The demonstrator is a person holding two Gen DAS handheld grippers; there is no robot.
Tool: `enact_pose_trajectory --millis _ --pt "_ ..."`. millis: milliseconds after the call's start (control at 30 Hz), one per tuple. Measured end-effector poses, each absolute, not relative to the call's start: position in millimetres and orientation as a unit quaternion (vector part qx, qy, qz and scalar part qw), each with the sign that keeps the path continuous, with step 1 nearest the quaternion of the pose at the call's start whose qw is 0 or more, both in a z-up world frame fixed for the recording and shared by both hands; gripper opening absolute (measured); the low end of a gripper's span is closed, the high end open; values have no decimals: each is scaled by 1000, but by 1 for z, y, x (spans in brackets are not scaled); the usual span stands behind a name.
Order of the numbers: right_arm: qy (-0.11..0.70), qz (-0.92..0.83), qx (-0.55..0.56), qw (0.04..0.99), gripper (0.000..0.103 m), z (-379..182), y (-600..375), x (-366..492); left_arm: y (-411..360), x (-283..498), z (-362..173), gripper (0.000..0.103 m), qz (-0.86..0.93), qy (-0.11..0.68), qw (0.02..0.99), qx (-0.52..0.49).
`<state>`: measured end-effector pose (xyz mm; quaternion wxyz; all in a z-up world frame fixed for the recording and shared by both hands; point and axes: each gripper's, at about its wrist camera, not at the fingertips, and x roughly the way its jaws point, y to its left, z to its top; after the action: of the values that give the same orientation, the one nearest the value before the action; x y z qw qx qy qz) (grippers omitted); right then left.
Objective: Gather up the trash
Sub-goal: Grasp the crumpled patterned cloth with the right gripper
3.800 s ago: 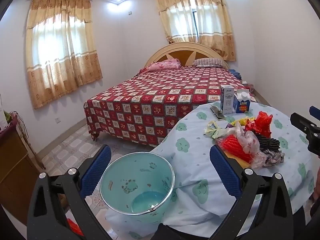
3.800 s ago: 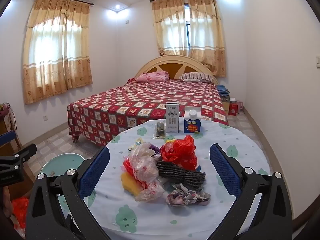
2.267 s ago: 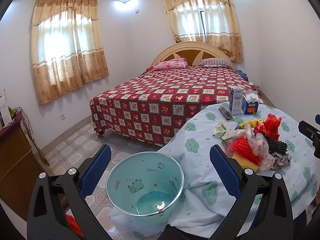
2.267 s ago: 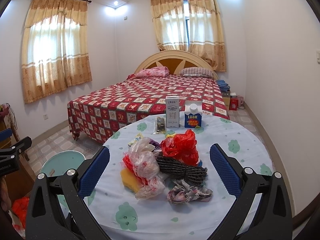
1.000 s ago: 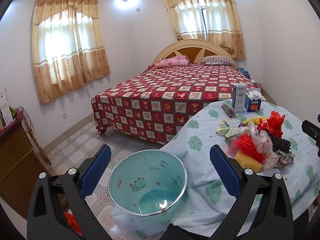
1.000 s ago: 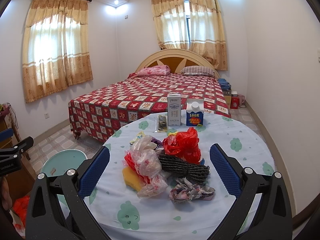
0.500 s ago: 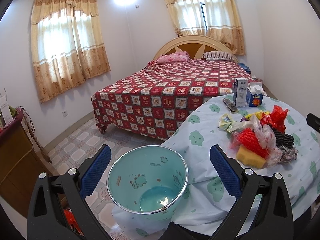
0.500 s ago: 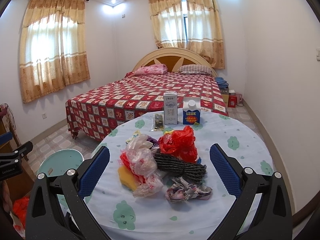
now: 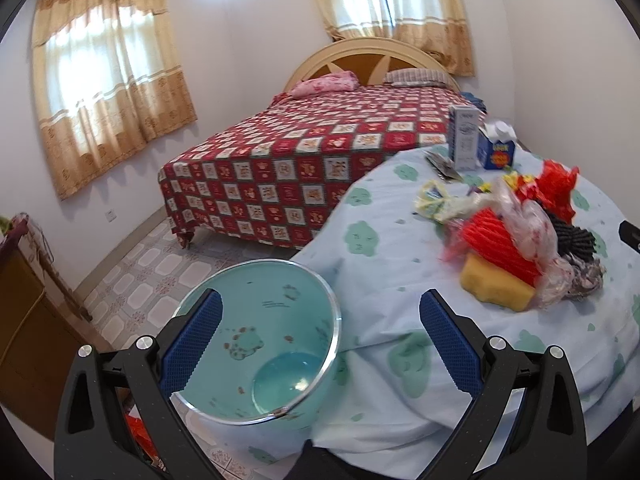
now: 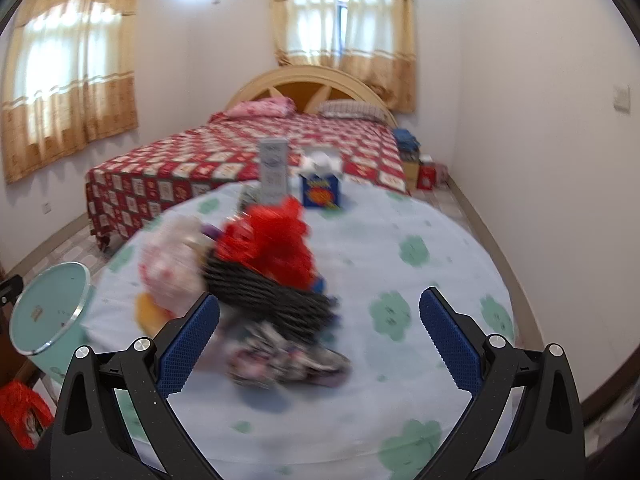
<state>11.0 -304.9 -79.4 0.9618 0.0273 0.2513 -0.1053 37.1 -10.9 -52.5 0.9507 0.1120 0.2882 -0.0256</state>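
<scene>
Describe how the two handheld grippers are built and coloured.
Both look alike. The left gripper and right gripper each have two angular black arms with cut-out slots and silver round screw heads, ending in blue pads with a fine ribbed texture. No cables, markings or sleeves show.

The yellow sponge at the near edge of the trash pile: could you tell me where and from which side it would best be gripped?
Probably across the yellow sponge block's bare near end, coming from the table edge side beside the bin. That end sticks out free; the red netting and clear plastic bag lie over its far part. Both the left gripper and the right gripper are open.
</scene>
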Motion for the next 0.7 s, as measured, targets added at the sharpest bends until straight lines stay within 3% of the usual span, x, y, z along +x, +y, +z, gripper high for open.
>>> enact_pose_trajectory --millis 367,567,700 --pt "281 -110 34 953 96 -122 -339 12 -77 60 -79 97 -42 307 943 119" --pt "313 -77 35 946 80 -139 -329 24 -65 62 -99 97 -23 334 937 99" --pt "335 -38 45 940 62 -150 -320 30 -55 64 -97 97 -20 338 938 80"
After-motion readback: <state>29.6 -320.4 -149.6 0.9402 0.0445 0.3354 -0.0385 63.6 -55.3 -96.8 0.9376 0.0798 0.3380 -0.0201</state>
